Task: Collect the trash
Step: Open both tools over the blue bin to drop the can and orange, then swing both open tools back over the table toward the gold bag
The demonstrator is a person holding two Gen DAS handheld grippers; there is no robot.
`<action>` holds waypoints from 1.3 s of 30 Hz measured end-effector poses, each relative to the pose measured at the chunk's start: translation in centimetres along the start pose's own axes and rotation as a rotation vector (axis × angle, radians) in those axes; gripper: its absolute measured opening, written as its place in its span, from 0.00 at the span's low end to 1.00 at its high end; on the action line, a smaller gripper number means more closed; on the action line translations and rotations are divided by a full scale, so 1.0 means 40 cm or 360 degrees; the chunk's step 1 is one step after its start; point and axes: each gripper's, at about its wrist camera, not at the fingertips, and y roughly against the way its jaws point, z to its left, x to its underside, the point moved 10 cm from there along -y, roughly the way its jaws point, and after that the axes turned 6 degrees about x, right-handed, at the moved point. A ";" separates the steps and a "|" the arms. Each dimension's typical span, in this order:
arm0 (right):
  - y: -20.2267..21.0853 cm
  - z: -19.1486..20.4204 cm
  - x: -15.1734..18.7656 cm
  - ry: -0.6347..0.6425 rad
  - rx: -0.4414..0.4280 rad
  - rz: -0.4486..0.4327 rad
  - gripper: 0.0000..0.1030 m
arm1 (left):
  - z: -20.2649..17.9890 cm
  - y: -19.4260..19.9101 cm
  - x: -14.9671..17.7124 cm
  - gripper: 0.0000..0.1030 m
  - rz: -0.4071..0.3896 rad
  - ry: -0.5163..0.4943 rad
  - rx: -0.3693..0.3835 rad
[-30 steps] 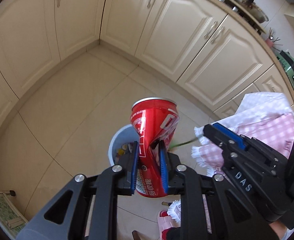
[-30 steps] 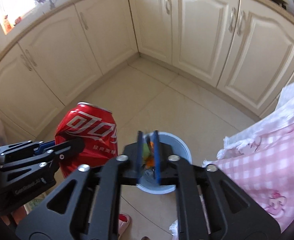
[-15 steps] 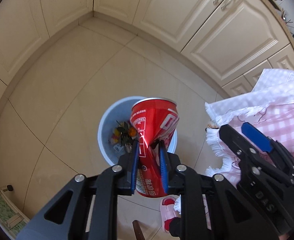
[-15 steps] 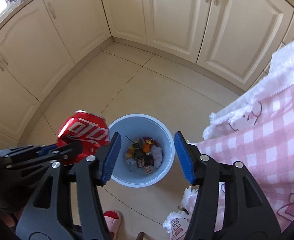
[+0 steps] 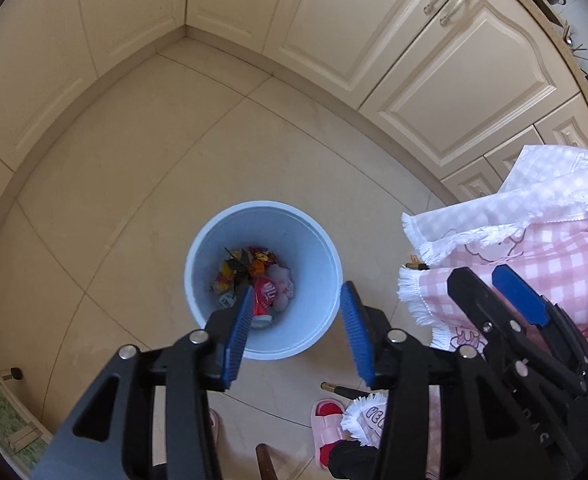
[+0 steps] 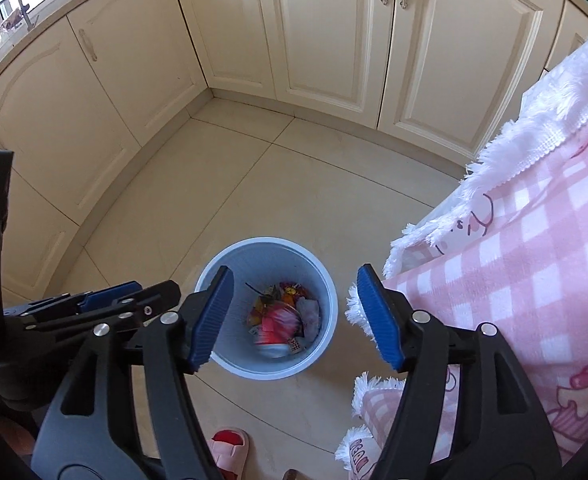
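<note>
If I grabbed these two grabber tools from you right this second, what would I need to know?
Left gripper: jaws opening, nothing between them.
Right gripper: jaws opening, also empty.
Both hang over the blue bin on the kitchen floor.
Red can: inside the bin, on the wrappers and other scraps.
Done: the can and the earlier scraps are binned.
Left: no more loose trash shows in either view; check the table under the pink checked cloth beside the bin.
</note>
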 end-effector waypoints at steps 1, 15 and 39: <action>0.010 0.003 0.001 0.0002 -0.0007 -0.0001 0.62 | 0.003 0.015 0.003 0.43 -0.0015 0.0003 -0.0008; 0.306 0.106 0.008 0.0066 -0.0228 -0.0152 0.63 | -0.004 0.395 0.064 0.54 -0.0396 0.0006 -0.0141; 0.955 -0.538 0.148 -0.0387 0.0105 -0.0794 0.69 | -0.769 0.689 0.270 0.70 -0.0637 -0.0695 0.0316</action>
